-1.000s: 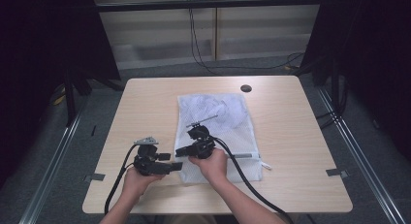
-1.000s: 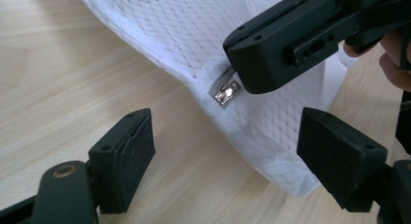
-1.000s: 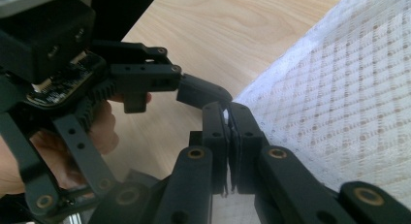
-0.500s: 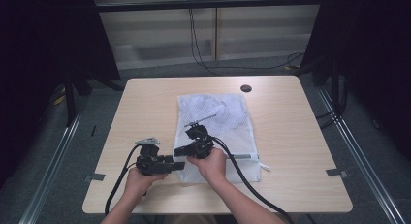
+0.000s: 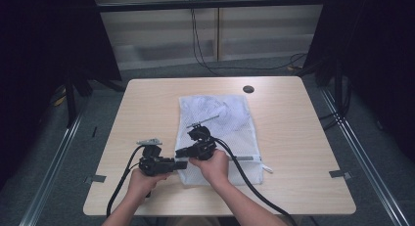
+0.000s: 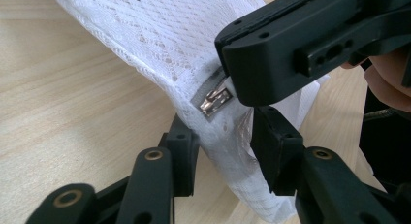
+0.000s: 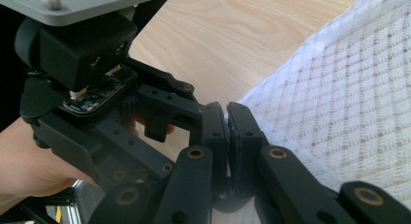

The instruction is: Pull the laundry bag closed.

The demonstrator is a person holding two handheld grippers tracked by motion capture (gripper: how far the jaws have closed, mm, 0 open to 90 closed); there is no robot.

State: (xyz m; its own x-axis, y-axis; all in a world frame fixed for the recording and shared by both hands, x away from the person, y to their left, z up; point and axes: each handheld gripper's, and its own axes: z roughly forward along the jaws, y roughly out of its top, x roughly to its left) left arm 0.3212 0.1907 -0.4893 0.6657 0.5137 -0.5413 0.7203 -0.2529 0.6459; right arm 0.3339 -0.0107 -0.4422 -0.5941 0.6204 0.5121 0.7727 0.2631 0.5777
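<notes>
White mesh, a zippered laundry bag (image 5: 222,133), lies flat on the pale wooden table (image 5: 147,108) and serves as landmark throughout. Nearest me, at the bag's near-left corner, both tools meet. My left gripper (image 6: 225,146) has its jaws parted, straddling the lifted corner fabric; whether the pads touch the mesh I cannot tell. A second ago this gripper stood apart, left of the bag; it has since closed in on the corner, which I judge to be a bracing move. Just above its jaws, the metal zipper pull (image 6: 215,99) sits at the end of the grey zipper tape. My right gripper (image 7: 227,132) has its jaws pressed together on the bag's corner edge, beside that pull, and has held there through the interval. Farther along the bag's near edge, a white tab (image 5: 266,168) projects right. Beyond, a bundled white item shows through the mesh at the bag's far end. With both tools converged, opening the zipper appears imminent.
</notes>
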